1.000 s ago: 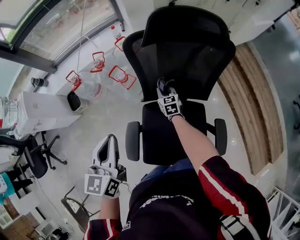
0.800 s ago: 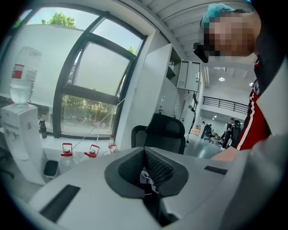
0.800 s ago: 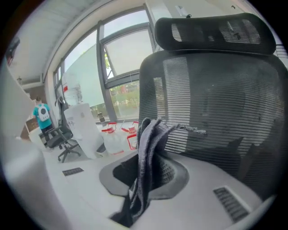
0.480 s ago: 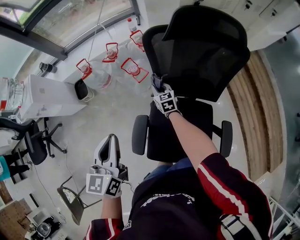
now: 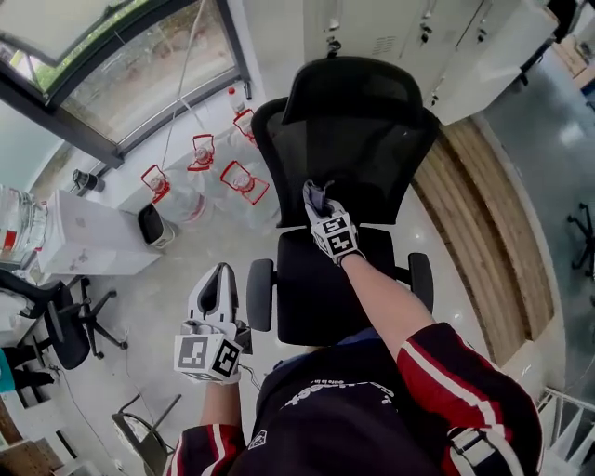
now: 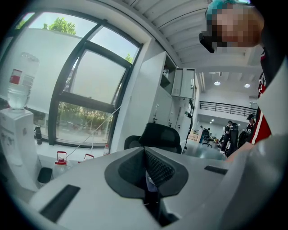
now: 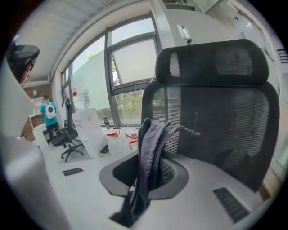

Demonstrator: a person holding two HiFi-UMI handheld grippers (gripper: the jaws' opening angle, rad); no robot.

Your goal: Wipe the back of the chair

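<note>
A black mesh office chair [image 5: 349, 149] faces me, headrest [image 5: 350, 85] on top and seat [image 5: 321, 284] below. My right gripper [image 5: 317, 198] is shut on a grey cloth [image 5: 319, 193] and sits at the front of the lower backrest, just above the seat's rear edge. In the right gripper view the cloth [image 7: 150, 152] hangs folded out of the jaws, with the mesh backrest [image 7: 220, 126] close behind it; contact cannot be told. My left gripper [image 5: 217, 296] is low at the left over the floor, shut and empty. The chair [image 6: 156, 136] shows far beyond its jaws.
Several water jugs with red handles [image 5: 232, 175] stand on the floor left of the chair. A white water dispenser [image 5: 88, 246] and another black office chair [image 5: 58, 327] are further left. Lockers [image 5: 390, 28] stand behind the chair, and a wooden floor strip [image 5: 469, 218] runs on the right.
The head view has swung, so the chair shifted in the picture. My right gripper kept the cloth by the lower backrest, moving slightly along it. The left gripper hardly moved.
</note>
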